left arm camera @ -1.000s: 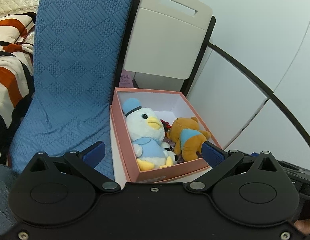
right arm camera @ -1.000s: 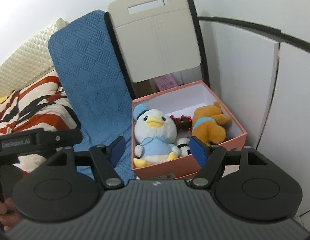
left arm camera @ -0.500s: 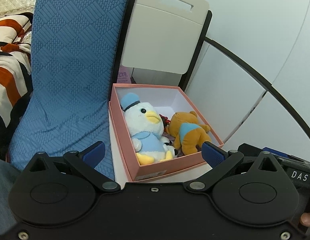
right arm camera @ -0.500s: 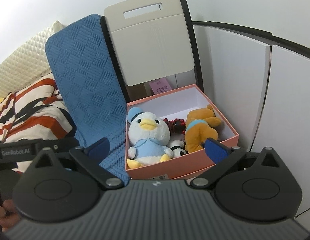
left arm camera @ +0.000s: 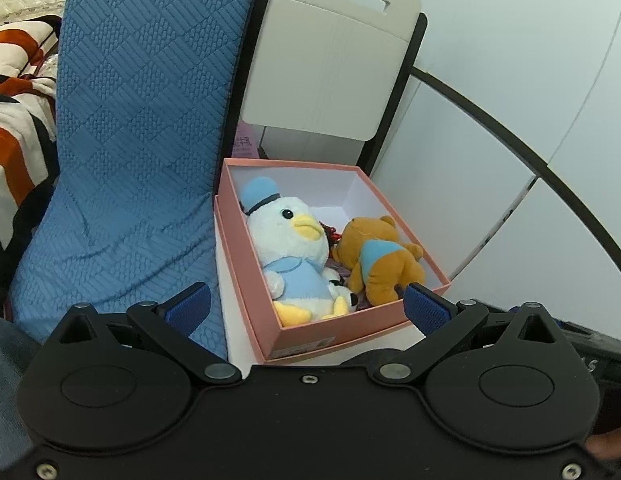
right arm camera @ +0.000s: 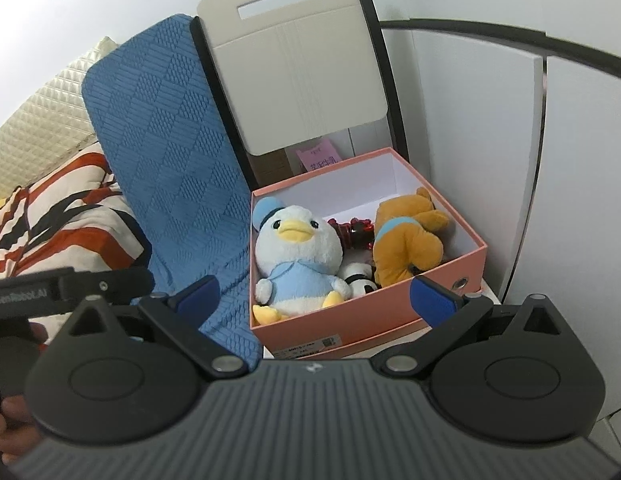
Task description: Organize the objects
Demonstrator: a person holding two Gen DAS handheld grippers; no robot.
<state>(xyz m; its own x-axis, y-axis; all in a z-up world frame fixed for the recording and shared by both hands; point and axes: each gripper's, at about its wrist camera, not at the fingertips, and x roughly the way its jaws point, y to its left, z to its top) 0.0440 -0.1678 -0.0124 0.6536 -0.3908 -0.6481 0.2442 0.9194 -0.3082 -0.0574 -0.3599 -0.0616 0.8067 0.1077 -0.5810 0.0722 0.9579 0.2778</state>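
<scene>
A pink box [left arm camera: 342, 330] sat uncovered on a white surface [left arm camera: 246, 320] beside a blue textured blanket [left arm camera: 142, 120], with both handheld grippers poised before it and gripping nothing. Inside the box, a white duck plush [left arm camera: 290, 248] in a blue hat and blue top sat upright on the left side, facing outward, while a brown bear plush [left arm camera: 378, 260] in a blue shirt lay tipped over on the right side. Between the two, a red item [right arm camera: 356, 230] and a small black-and-white toy [right arm camera: 360, 282] were partly hidden.

The left gripper [left arm camera: 308, 304] had its blue-padded fingers [left arm camera: 188, 304] spread wide, and in the left wrist view the near end of the box fell in the gap between them: one finger stood over the blanket at left, the other [left arm camera: 428, 306] near the box's right front corner. No finger touched the box or the toys, which lay beyond the fingertips.

The right gripper [right arm camera: 316, 298] also had its fingers [right arm camera: 200, 296] fully parted, the box again framed between them, the right-hand finger [right arm camera: 434, 300] overlapping the box's right side wall in the picture; whether it made contact could not be told.

A beige chair back [right arm camera: 298, 64] rose behind the box, a pink note [right arm camera: 320, 160] under it. A striped orange, white and black quilt [right arm camera: 58, 208] lay at left.
</scene>
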